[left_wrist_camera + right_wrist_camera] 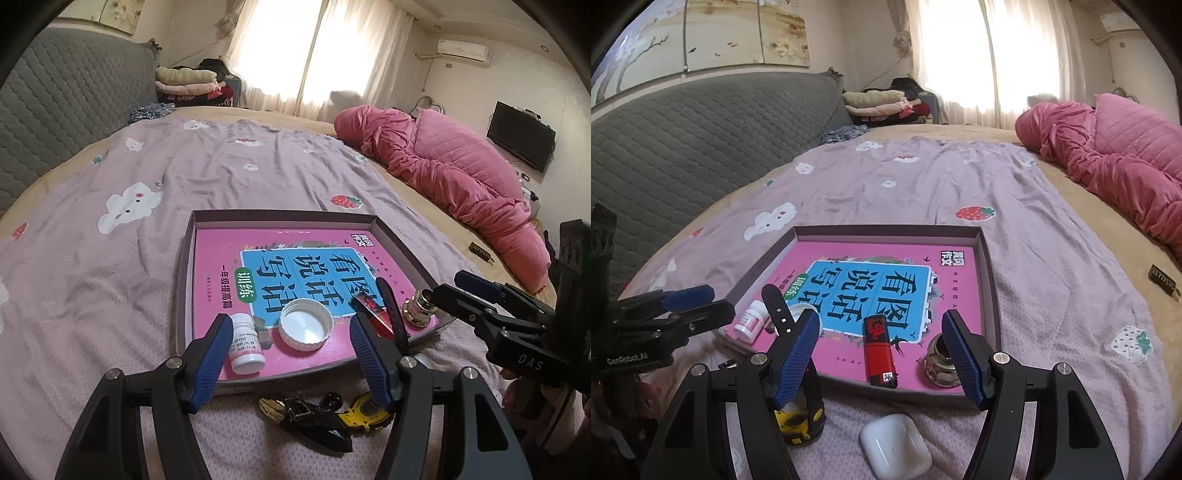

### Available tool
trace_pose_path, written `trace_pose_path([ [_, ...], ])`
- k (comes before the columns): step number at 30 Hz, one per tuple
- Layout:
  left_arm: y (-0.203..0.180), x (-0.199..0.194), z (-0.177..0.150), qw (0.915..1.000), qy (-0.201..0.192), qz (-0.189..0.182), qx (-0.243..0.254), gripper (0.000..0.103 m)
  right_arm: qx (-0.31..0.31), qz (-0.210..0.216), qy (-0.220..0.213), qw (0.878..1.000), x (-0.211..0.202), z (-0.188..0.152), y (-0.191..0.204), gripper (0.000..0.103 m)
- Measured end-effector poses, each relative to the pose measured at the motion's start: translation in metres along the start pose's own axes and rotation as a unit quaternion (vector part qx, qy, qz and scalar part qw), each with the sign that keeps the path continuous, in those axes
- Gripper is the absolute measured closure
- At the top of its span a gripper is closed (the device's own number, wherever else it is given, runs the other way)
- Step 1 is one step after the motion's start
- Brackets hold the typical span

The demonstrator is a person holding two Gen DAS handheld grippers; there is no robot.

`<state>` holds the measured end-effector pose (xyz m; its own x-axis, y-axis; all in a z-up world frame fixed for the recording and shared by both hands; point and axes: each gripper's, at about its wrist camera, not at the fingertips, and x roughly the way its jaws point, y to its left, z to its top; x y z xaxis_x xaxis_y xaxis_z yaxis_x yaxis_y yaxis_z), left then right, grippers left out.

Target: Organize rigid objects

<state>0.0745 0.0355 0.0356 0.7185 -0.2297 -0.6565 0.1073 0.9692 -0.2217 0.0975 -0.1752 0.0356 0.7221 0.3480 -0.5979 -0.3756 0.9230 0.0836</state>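
1. Hovering over the near edge of the shallow box, the left gripper has its blue fingers spread wide apart with nothing between the pads.
2. Just past the left fingertip sits a small white pill bottle, lying on the pink book that lines the box.
3. Between the two fingers, a bit further out, there's a white cap sitting open side up.
4. Right by the right fingertip of that gripper are a red lighter, a black strap and a small brass jar, all crowded in the box's near corner.
5. Below the fingers, outside the box on the purple bedsheet, are a yellow tape measure and some dark metal bits I can't really identify.
6. The right gripper is also wide open and empty, fingers apart.
7. The lighter lies in the gap between its fingers, and the brass jar is touching or just behind the right pad, hard to tell which.
8. A white earbuds case sits on the sheet under the gap, closer than the box.
9. The tape measure is tucked just behind the left finger here, partly hidden.
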Motion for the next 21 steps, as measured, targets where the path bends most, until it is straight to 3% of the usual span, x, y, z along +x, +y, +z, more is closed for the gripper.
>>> trace_pose_path([
  [21, -0.017, -0.027, -0.023, 0.9996, 0.010, 0.014, 0.023, 0.038, -0.006, 0.003, -0.013, 1.000, -0.034, -0.009, 0.004, 0.032],
])
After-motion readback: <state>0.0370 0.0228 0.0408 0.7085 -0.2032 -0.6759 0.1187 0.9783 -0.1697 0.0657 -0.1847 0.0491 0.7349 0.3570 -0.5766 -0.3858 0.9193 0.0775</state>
